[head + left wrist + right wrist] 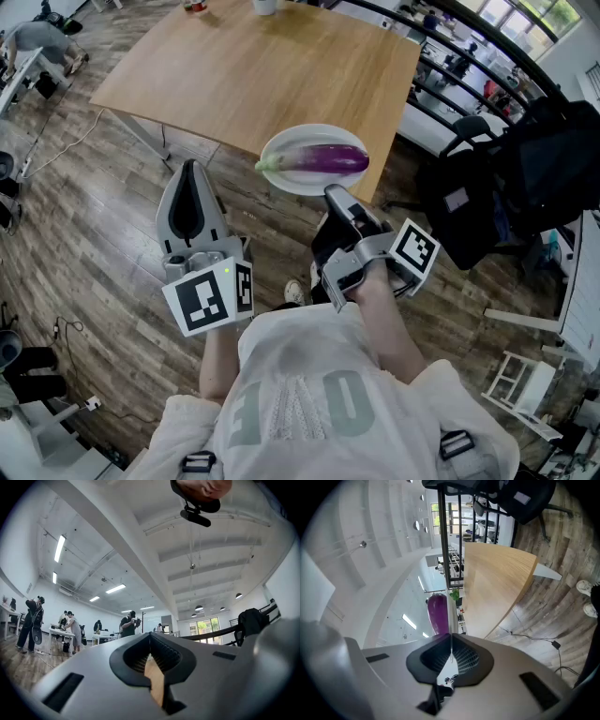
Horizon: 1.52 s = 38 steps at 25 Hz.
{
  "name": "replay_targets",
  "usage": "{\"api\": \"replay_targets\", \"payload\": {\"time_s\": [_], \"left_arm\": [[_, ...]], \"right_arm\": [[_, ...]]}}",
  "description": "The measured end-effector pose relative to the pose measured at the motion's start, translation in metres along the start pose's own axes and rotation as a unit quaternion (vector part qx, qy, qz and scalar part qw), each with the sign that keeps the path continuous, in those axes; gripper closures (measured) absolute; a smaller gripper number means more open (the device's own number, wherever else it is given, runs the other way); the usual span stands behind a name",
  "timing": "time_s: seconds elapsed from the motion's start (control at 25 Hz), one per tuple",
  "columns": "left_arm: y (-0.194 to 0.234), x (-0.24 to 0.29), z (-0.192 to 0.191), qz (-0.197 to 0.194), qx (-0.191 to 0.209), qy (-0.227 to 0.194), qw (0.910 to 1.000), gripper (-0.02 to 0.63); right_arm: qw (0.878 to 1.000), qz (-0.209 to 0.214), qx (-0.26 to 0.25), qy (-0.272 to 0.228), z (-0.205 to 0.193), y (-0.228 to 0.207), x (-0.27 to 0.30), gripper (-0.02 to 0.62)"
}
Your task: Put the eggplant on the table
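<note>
A purple eggplant (323, 158) with a green stem lies on a white plate (281, 178). My right gripper (339, 197) is shut on the plate's near rim and holds it level at the near right corner of the wooden table (253, 75). In the right gripper view the plate (450, 620) shows edge-on as a thin white line between the jaws, with the eggplant (437, 613) to its left and the table (497, 588) to its right. My left gripper (190, 169) is shut and holds nothing, over the floor left of the plate; it (150, 644) points slightly upward.
A black office chair with a dark bag (506, 187) stands to the right of the table corner. A white cup (265, 6) and a red item (195, 5) sit at the table's far edge. Several people (33, 620) stand at desks in the distance.
</note>
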<state>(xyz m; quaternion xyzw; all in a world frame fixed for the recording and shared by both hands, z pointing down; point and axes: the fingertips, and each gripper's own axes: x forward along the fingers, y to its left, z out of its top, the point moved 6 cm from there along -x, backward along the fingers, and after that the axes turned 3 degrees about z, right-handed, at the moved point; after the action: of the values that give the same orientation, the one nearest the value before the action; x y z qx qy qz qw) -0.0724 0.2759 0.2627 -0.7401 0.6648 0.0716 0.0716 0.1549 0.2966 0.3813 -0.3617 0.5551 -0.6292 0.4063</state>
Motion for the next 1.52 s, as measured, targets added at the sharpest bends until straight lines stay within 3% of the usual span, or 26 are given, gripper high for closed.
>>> {"api": "replay_targets", "payload": {"time_s": [0.76, 1.08, 1.52], "left_arm": [[0.021, -0.021, 0.01, 0.023, 0.015, -0.007, 0.9996, 0.597], [0.039, -0.011, -0.004, 0.032, 0.01, 0.003, 0.9994, 0.597], [0.048, 0.043, -0.031, 0.039, 0.019, 0.0, 0.999, 0.597]], "right_arm": [[0.999, 0.016, -0.021, 0.022, -0.01, 0.001, 0.003, 0.569], [0.999, 0.011, -0.032, 0.017, -0.003, -0.002, 0.022, 0.569], [0.999, 0.017, -0.047, 0.011, 0.045, -0.013, 0.096, 0.569]]}}
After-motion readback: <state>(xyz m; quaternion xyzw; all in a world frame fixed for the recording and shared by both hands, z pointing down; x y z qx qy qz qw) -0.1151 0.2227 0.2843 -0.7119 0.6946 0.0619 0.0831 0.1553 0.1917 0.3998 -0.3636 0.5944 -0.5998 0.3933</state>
